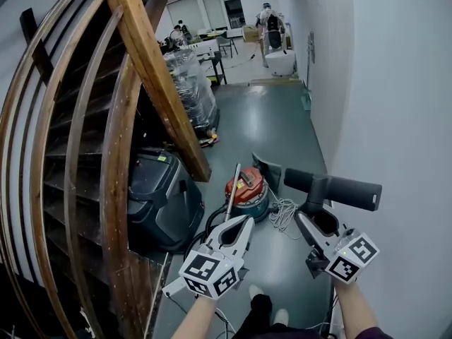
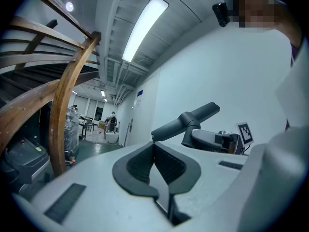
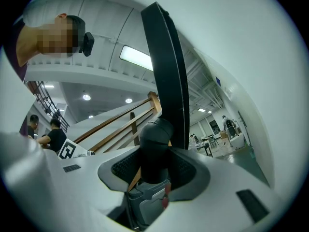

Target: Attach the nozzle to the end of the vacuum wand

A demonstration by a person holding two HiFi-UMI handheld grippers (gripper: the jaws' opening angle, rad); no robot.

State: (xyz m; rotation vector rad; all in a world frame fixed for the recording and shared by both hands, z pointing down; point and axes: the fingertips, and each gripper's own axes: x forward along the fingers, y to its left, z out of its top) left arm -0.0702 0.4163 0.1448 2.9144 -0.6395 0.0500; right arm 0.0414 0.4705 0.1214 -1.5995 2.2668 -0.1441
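In the head view my right gripper (image 1: pixel 313 213) is shut on the neck of a black T-shaped nozzle (image 1: pixel 335 187), whose crossbar lies level in front of the white wall. In the right gripper view the neck (image 3: pixel 154 151) sits between the jaws and the bar (image 3: pixel 168 66) rises above them. My left gripper (image 1: pixel 245 222) is shut with nothing in it; its pads (image 2: pixel 145 164) meet. On the floor ahead of it stands a red vacuum cleaner (image 1: pixel 248 193), with the metal wand (image 1: pixel 233 189) slanting up from it. The nozzle (image 2: pixel 186 123) also shows in the left gripper view.
A curved wooden stair railing (image 1: pixel 152 76) fills the left. Under it stands a black bin (image 1: pixel 159 200). A white cable (image 1: pixel 282 215) lies coiled beside the vacuum cleaner, with a dark floor head (image 1: pixel 267 167) behind it. A plastic-wrapped stack (image 1: pixel 189 83) and people are farther back. The white wall (image 1: pixel 395 104) is close on the right.
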